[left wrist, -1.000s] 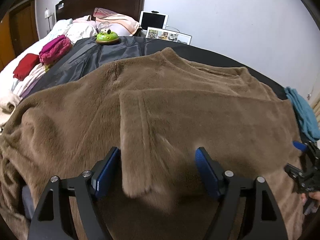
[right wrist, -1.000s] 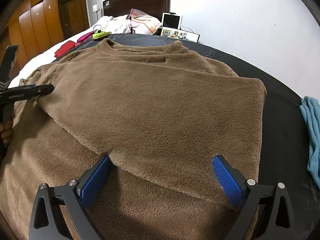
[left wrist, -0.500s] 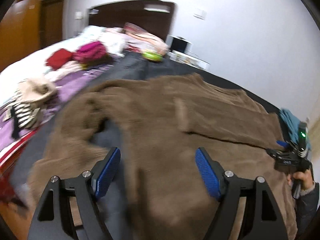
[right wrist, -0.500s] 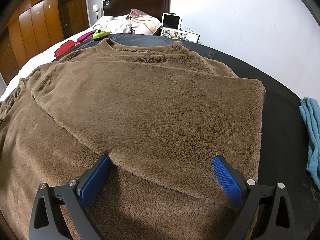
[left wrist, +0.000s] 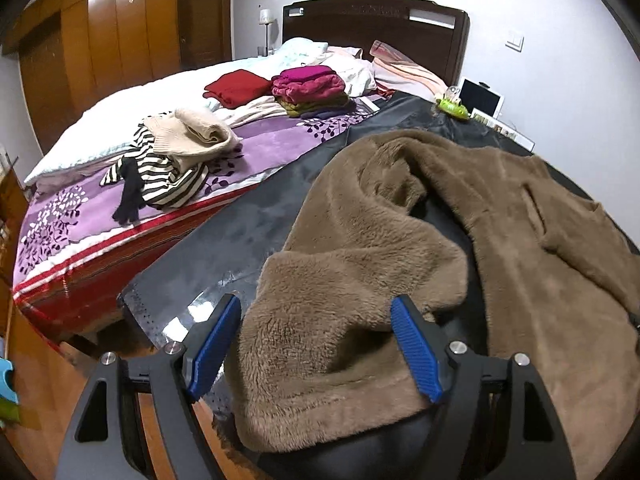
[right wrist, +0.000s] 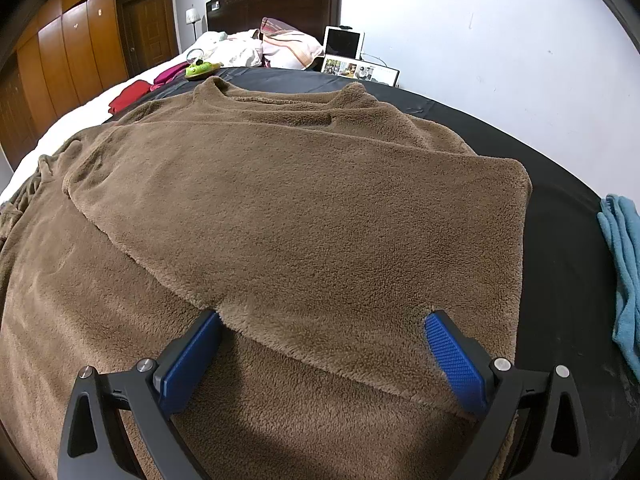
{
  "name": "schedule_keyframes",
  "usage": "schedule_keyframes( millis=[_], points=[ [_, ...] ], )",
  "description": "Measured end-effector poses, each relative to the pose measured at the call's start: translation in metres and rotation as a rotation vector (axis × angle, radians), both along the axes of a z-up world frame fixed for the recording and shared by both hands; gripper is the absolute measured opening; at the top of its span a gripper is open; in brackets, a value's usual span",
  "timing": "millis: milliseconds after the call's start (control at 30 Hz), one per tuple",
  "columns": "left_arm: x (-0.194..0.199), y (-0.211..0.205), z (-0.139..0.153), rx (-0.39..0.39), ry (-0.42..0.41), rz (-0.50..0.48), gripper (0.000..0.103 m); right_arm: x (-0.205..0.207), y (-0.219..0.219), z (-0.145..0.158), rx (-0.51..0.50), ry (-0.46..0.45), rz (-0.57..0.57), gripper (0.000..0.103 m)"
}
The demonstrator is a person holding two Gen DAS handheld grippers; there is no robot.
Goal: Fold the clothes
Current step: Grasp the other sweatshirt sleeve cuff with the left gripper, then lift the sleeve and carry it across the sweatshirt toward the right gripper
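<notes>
We see a home bedroom: a bed (left wrist: 120,136) with a dark wooden headboard (left wrist: 376,20), pillows (left wrist: 404,70), piles of clothes (left wrist: 308,90), wooden wardrobes (left wrist: 100,52) along the wall, a small lamp (left wrist: 265,18), a light switch (left wrist: 513,42).

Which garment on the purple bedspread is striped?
The black-and-white top, crumpled under the cream sweater; the red and magenta pieces farther back are plain.
</notes>
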State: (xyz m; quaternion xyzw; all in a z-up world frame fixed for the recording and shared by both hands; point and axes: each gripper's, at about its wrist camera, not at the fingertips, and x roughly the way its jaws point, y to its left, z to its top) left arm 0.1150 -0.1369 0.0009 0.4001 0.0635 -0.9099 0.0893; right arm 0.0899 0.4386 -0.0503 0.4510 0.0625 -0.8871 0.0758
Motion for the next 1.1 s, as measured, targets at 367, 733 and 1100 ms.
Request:
schedule_keyframes(
  millis=[367,733,1100],
  points=[
    [-0.009,-0.008,-0.014,0.092,-0.013,-0.024,0.077,0.001,0.000,-0.001,0.000,0.001,-0.002,0.103],
    [-0.013,-0.038,0.015,0.170,0.055,0.032,0.020,0.002,-0.001,-0.002,0.000,0.003,-0.003,0.103],
    [-0.026,-0.091,0.111,0.158,0.269,0.127,0.017,0.002,-0.001,-0.003,0.001,0.003,-0.004,0.103]
  ],
)
